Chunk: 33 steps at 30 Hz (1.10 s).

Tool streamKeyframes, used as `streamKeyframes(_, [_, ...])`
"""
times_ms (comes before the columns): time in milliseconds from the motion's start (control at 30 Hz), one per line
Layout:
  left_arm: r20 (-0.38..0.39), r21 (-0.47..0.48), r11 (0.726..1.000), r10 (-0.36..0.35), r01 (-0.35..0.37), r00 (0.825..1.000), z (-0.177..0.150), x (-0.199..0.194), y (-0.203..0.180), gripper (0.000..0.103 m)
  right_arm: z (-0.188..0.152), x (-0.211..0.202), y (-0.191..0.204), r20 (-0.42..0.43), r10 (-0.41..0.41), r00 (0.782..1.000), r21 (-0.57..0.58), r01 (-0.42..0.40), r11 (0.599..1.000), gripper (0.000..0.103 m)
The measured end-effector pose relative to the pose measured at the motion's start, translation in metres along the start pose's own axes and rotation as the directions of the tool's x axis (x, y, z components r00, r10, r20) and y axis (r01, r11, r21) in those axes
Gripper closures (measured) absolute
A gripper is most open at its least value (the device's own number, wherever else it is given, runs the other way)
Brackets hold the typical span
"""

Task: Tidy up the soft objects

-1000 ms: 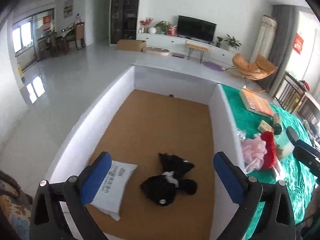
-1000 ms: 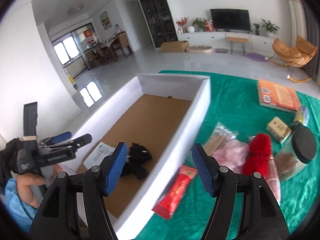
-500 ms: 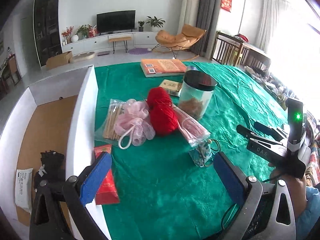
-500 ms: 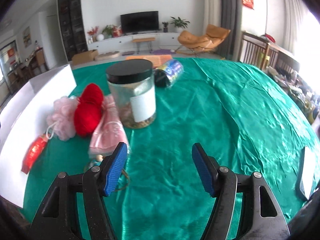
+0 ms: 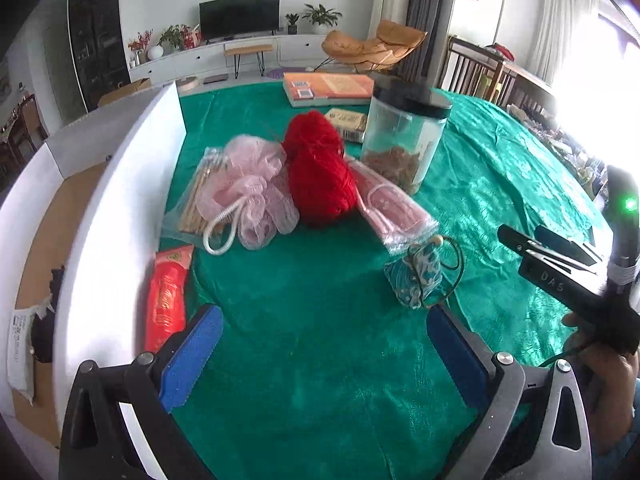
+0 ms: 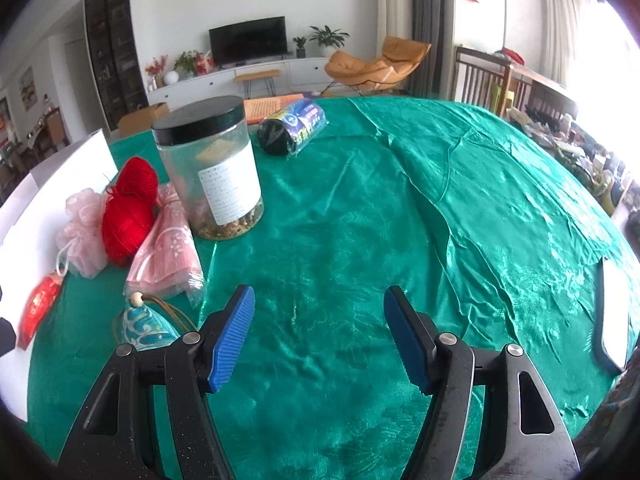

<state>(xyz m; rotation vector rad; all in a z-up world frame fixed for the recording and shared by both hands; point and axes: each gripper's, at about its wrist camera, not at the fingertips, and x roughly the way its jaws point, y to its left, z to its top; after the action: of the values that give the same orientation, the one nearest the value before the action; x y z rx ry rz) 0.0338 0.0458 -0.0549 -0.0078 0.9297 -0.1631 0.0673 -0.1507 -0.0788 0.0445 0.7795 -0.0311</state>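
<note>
On the green tablecloth lie a pink bath pouf [image 5: 250,196] [image 6: 82,232], red yarn [image 5: 320,176] [image 6: 130,208], a pink fabric pack [image 5: 394,208] [image 6: 168,248] and a small teal pouch [image 5: 420,276] [image 6: 146,328]. The white box [image 5: 112,208] at the left holds a black plush toy [image 5: 50,300] and a white pack [image 5: 18,348]. My left gripper [image 5: 320,354] is open and empty, hovering short of the pile. My right gripper [image 6: 320,336] is open and empty over bare cloth, right of the pouch; it also shows in the left wrist view [image 5: 560,256].
A clear jar with a black lid [image 6: 212,168] [image 5: 402,136] stands behind the soft things. A red packet [image 5: 166,300] lies against the box wall, and a bag of sticks [image 5: 196,196] beside the pouf. An orange book [image 5: 328,88] and a dark roll [image 6: 292,126] lie farther back.
Both grippers swung right, away from the box, to face the pile on the cloth, then moved a little closer to it. Both stayed open and empty.
</note>
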Motion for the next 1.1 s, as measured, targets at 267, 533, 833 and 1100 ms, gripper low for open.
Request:
streamKeyframes(267, [-0.049,0.034,0.998,0.055,-0.053,0.997,-0.021,0.053,-0.006,0.002,-0.008,0.017,-0.018,-0.076,-0.045,0.996,0.077,0.051,0.996,0.033])
streamKeyframes(533, [-0.014,0.037,0.997,0.067,-0.067,0.998,-0.023,0.062,-0.001,0.0,-0.013,0.027,-0.028,-0.141,-0.043,0.989,0.126,0.061,0.99,0.033])
streamKeyframes(833, [-0.011,0.038,0.997,0.062,-0.062,0.998,-0.02,0.064,-0.002,0.0,-0.013,0.026,-0.023,-0.148,-0.062,0.987,0.104,0.078,0.992,0.031])
streamKeyframes(1100, [-0.012,0.038,0.997,0.063,-0.062,0.998,-0.02,0.064,-0.002,0.0,-0.013,0.026,-0.018,-0.156,-0.076,0.985,0.081,0.089,0.993,0.028])
